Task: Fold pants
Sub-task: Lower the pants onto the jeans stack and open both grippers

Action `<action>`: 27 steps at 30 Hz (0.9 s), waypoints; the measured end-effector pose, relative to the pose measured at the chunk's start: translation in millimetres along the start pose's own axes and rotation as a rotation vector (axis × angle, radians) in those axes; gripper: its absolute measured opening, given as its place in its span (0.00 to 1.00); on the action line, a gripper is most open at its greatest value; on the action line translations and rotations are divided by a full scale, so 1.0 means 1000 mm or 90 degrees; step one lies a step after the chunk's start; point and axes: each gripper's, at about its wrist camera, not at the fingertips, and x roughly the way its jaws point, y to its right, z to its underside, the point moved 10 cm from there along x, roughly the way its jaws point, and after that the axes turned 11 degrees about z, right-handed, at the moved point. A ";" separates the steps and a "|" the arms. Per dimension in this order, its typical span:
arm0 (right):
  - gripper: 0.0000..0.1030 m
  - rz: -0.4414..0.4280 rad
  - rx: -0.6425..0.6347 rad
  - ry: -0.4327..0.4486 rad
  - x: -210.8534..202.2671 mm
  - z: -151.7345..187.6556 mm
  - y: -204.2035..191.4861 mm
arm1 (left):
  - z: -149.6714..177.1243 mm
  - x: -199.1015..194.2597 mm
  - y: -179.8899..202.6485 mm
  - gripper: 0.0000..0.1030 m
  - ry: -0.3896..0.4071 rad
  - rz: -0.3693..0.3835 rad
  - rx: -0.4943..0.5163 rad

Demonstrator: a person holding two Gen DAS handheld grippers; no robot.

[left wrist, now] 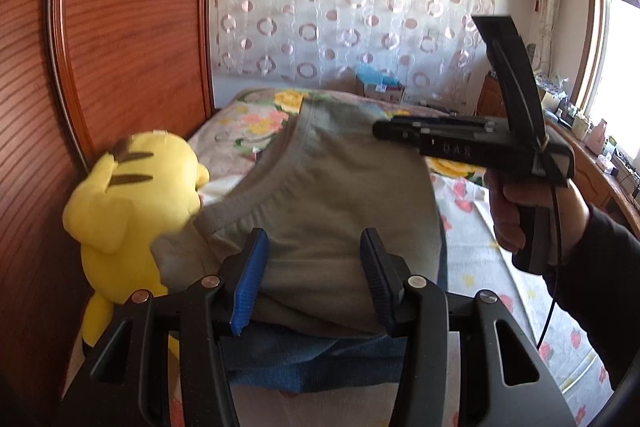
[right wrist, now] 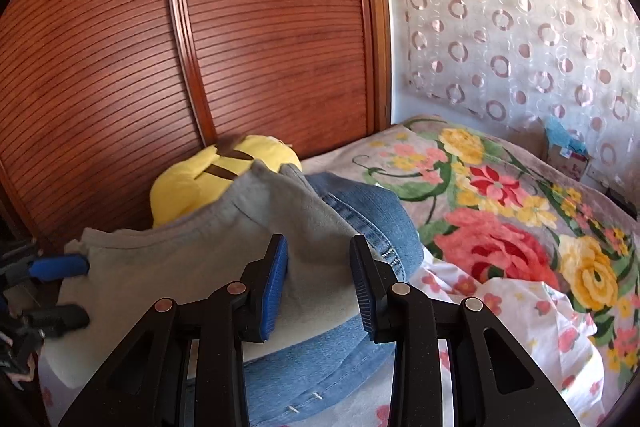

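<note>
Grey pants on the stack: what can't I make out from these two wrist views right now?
- Grey pants, near hem: left wrist view, hidden behind left gripper.
- Denim garment beneath: mostly covered by the grey pants in both views.
- Right gripper: jaws apart; fabric contact unclear.
- Yellow plush toy: half hidden.

Both grippers were black plastic with silver round screws and ribbed blue pads on the fingers. The right gripper had a thin black cable, and the hand wore a dark sleeve

jeans mostly hidden under grey pants; plush toy half-hidden.
</note>
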 end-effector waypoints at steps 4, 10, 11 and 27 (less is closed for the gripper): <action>0.33 0.003 -0.003 0.002 0.006 0.003 -0.001 | 0.011 0.007 0.002 0.48 0.003 0.002 0.001; 0.33 0.022 -0.009 0.003 0.007 0.009 -0.005 | 0.012 0.006 0.008 0.48 0.003 -0.003 0.005; 0.33 0.022 -0.005 0.003 0.006 0.009 -0.005 | 0.012 0.006 0.007 0.48 0.002 -0.003 0.003; 0.33 0.040 0.019 0.020 -0.068 0.026 -0.028 | -0.003 -0.016 0.005 0.74 0.016 -0.025 0.018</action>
